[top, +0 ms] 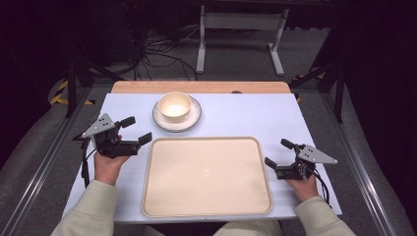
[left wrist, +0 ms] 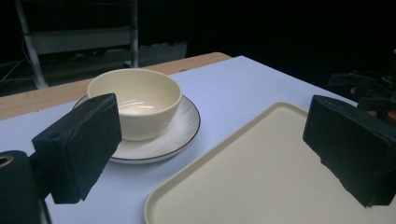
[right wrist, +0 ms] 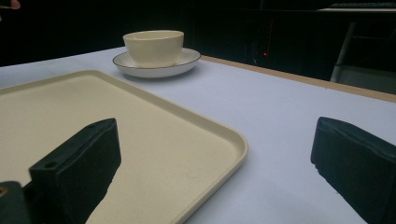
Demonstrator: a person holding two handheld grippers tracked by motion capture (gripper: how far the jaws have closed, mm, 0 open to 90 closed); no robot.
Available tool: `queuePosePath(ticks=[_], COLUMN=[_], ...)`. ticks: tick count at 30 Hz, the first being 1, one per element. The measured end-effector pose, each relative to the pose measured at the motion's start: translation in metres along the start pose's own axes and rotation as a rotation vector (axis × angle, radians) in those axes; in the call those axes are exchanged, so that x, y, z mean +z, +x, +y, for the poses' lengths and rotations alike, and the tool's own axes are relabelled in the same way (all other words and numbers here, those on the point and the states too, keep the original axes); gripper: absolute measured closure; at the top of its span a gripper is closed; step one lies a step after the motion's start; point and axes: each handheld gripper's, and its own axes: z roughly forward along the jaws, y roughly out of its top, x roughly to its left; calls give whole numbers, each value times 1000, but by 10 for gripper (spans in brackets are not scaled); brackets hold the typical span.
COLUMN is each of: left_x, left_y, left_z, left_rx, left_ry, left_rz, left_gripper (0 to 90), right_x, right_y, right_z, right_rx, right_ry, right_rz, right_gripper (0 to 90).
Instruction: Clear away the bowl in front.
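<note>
1. While both forearms come in from the near edge in cream sleeves (top: 91, 209), we see each hand holding one gripper just above the table (top: 231, 118).
2. Right gripper (top: 279, 153): near right, just off the tray's right rim, jaws spread wide, nothing between them. Its own view has one jaw over the tray corner and the other over bare table.
3. Left gripper (top: 136, 131): left side, a bit farther out than the right one, near the tray's far-left corner. Jaws wide apart, empty, aimed toward the bowl and plate.
4. Tray (top: 206, 177): cream, rectangular with rounded corners, flat on the near centre of the table, between the two grippers. Nothing on it.
5. Plate (top: 193, 118): white with a dark rim line, just beyond the tray's far edge, left of centre.
6. Bowl (top: 174, 105): cream, upright, seated in the plate's middle, looks empty.
7. Far edge: wooden strip (top: 196, 87) along the table, then dark floor with cables (top: 157, 59) and a grey frame (top: 241, 34).
</note>
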Motion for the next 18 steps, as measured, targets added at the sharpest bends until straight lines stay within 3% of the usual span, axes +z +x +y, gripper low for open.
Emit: queuePosePath(ticks=[10, 15, 18], left_x=[15, 21, 24], left_y=[6, 12, 16], left_z=[10, 15, 17], left_rx=[21, -2, -6], left_ry=[-1, 21, 15], left_rz=[6, 1, 29], left_gripper=[40, 37, 38], right_x=[0, 0, 0], right_y=[0, 0, 0], right_z=[0, 0, 0], right_rx=[4, 9, 9], right_ry=[-2, -2, -2], right_rz=[2, 1, 2], right_gripper=[20, 20, 20])
